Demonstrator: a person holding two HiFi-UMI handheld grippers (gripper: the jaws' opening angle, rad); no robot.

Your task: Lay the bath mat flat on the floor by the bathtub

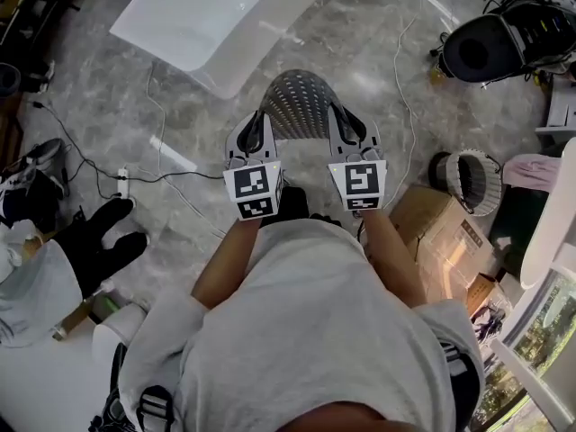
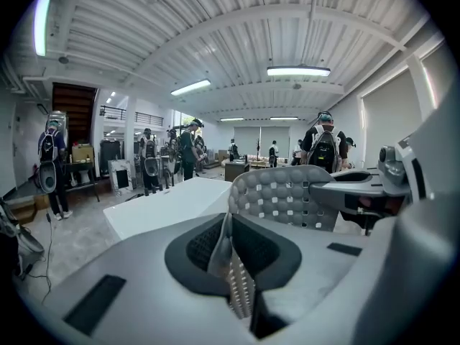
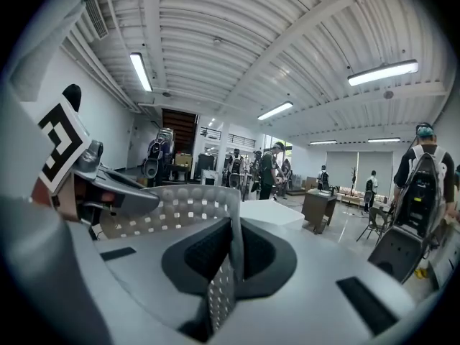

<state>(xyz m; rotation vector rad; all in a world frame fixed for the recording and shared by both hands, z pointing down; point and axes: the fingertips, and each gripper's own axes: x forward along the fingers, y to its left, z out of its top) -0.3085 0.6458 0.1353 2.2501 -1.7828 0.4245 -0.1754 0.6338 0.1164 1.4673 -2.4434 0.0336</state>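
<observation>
A grey perforated bath mat (image 1: 301, 97) hangs in an arch between my two grippers, above the grey marble floor. The left gripper (image 1: 256, 131) is shut on the mat's left edge and the right gripper (image 1: 346, 126) is shut on its right edge. A white bathtub (image 1: 216, 21) lies ahead and to the left. In the left gripper view the mat (image 2: 287, 196) is pinched in the left gripper (image 2: 231, 261) and curves right, with the bathtub (image 2: 162, 207) behind. In the right gripper view the mat (image 3: 180, 210) is pinched in the right gripper (image 3: 226, 261).
A cardboard box (image 1: 445, 241) and a round wire basket (image 1: 468, 180) stand to the right. A black round device (image 1: 481, 52) sits at the top right. A cable (image 1: 153, 176) crosses the floor at left, near black shoes (image 1: 103, 237). Several people (image 2: 187, 149) stand far off.
</observation>
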